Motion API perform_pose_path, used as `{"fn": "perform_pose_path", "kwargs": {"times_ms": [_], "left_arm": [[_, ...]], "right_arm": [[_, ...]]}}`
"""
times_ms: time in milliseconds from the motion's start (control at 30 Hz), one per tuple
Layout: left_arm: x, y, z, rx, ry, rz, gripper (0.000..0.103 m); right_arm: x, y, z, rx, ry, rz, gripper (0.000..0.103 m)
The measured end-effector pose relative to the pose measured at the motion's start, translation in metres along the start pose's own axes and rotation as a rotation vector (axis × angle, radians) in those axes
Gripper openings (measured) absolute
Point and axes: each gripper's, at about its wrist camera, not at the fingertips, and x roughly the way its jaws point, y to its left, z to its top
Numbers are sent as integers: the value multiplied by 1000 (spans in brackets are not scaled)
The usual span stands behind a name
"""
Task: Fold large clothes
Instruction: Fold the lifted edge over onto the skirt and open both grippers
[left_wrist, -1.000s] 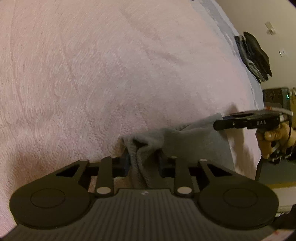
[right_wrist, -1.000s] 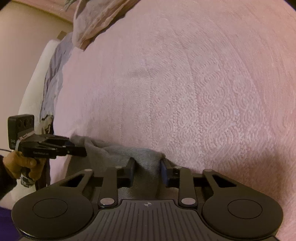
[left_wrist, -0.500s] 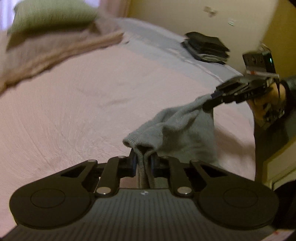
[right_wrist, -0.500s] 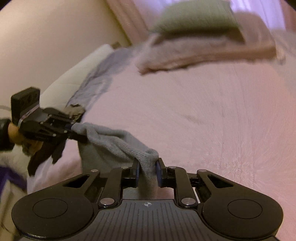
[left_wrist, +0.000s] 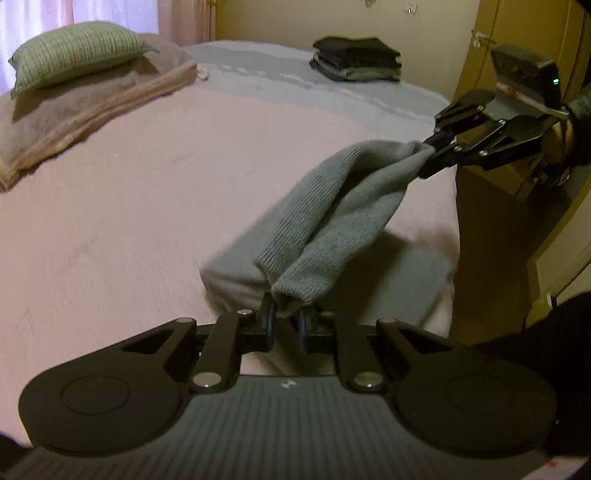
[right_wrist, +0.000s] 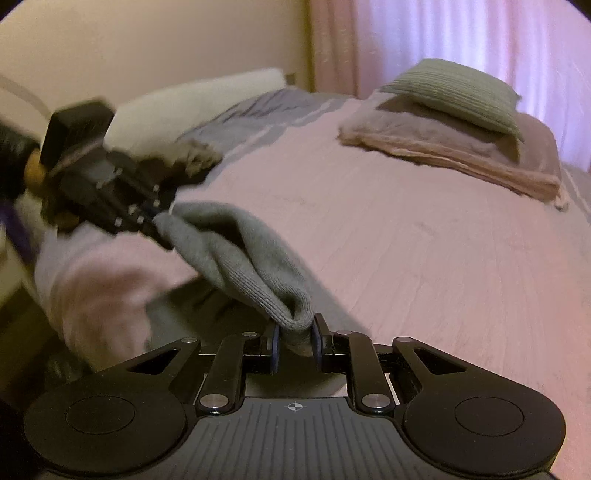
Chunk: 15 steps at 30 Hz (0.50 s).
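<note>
A grey knitted garment (left_wrist: 332, 218) hangs stretched between both grippers above the pink bedspread (left_wrist: 147, 177), with its lower part lying on the bed near the front edge. My left gripper (left_wrist: 287, 326) is shut on one bunched end of it. The right gripper (left_wrist: 430, 147), seen from the left wrist view, grips the other end at the upper right. In the right wrist view my right gripper (right_wrist: 294, 341) is shut on the grey garment (right_wrist: 243, 258), and the left gripper (right_wrist: 155, 225), blurred, holds the far end at the left.
A green pillow (left_wrist: 74, 51) rests on a folded brown blanket (left_wrist: 85, 107) at the head of the bed. A stack of dark folded clothes (left_wrist: 356, 59) sits on the grey sheet at the far side. A yellow wooden door (left_wrist: 517, 33) stands to the right.
Both grippers have shut on the garment's ends and lifted them off the bed. The cameras tilted up from the bedspread to show the room, and the garment now stretches between the grippers.
</note>
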Motion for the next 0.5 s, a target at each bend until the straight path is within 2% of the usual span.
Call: {"fn": "perform_pose_path", "kwargs": {"times_ms": [200, 300, 400, 500], "left_arm": [[10, -20, -41, -4, 91, 7, 8], [5, -24, -52, -16, 121, 19, 8], [-4, -16, -48, -57, 124, 44, 9], [-18, -8, -30, -106, 78, 69, 9]], "right_arm": [[26, 32, -38, -155, 80, -8, 14], [35, 34, -46, -177, 91, -8, 14], [39, 34, -45, -202, 97, -15, 14], [41, 42, -48, -271, 111, -20, 14]]}}
